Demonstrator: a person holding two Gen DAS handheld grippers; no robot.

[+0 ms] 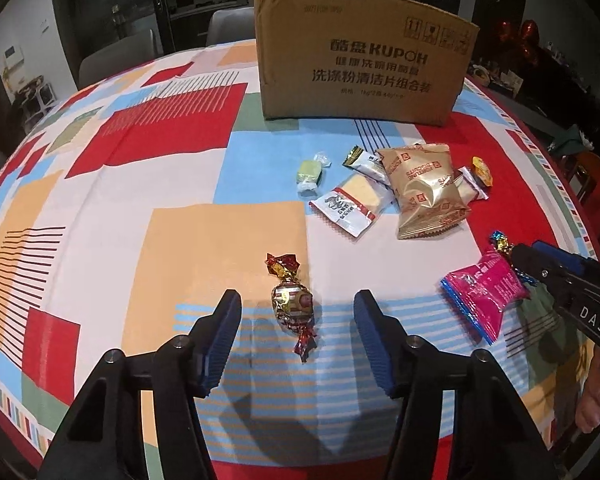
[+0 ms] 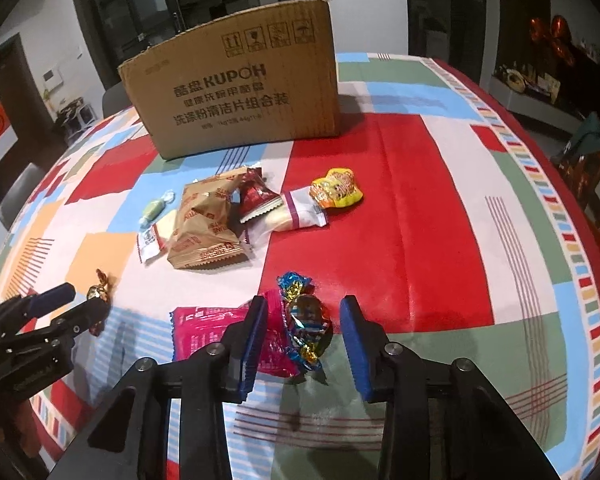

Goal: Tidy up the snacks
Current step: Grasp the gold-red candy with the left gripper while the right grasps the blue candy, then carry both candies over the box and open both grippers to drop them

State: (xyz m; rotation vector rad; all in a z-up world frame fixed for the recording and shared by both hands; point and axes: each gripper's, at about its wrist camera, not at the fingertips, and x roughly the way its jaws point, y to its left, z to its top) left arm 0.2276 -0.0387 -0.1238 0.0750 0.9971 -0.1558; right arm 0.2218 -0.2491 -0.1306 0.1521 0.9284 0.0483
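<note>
left wrist view: cardboard box (image 1: 360, 56) stands at the far side of the patterned tablecloth (image 1: 100, 200), snack pile between it and the tools. left gripper (image 1: 298, 320) spread, red-gold foil candy (image 1: 294, 304) lying between its fingers, long axis running away from the camera along them. right gripper (image 2: 304, 324) also spread, straddling the blue foil candy (image 2: 308, 320), which partly overlaps the pink packet (image 2: 212, 328). each hand is nearest its own candy.
</note>
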